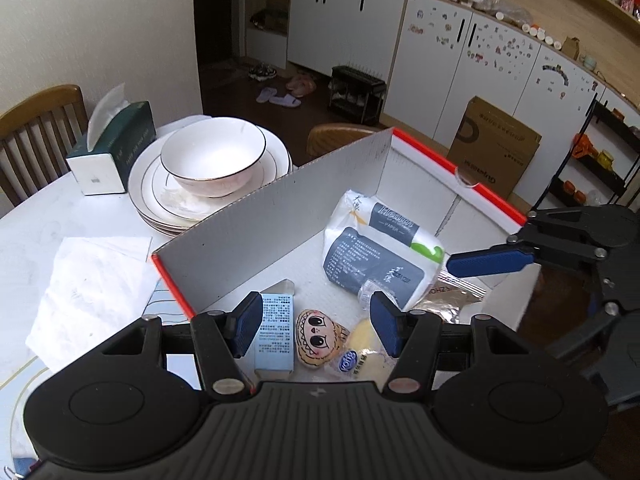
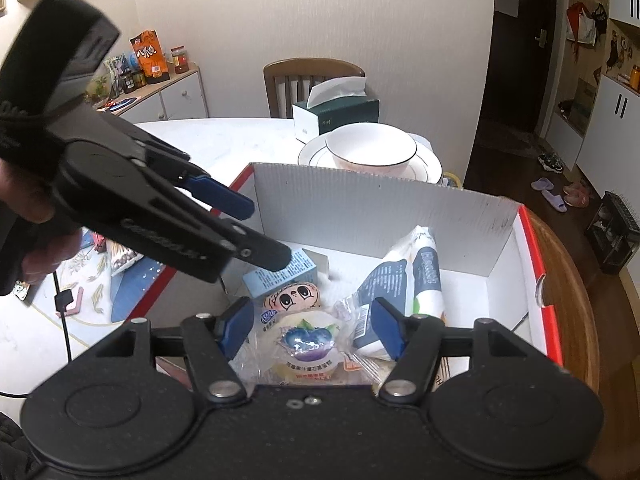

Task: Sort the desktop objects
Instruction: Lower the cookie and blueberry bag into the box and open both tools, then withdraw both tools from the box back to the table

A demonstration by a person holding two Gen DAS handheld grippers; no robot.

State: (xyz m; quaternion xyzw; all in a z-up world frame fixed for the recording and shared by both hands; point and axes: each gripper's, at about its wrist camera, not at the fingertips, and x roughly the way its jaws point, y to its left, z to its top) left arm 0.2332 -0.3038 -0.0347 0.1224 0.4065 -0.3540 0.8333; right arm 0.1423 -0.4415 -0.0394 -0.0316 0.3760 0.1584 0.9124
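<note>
- I read this as the gap between placements: both of my tools hang above the white corrugated cardboard box with the red rim (image 1: 280, 216), neither carrying anything.
- My left gripper (image 1: 316, 326) has its jaws spread, nothing between them; the right gripper (image 2: 312, 330) likewise stands spread and empty over the box.
- Inside the box, against its near wall, lie a pale blue printed carton (image 1: 274, 328), a small tan cartoon-face packet (image 1: 318, 338) and a clear-wrapped yellow pastry (image 2: 304, 348); a white and grey soft pack of paper tissues (image 1: 380, 252) lies toward the box's far corner.
- The pastry's wrapper looks thin and slippery, the tissue pack soft.
- Next, I judge, I need to find what remains on the counter (image 1: 36, 240) outside the box, with jaws wide before closing.
</note>
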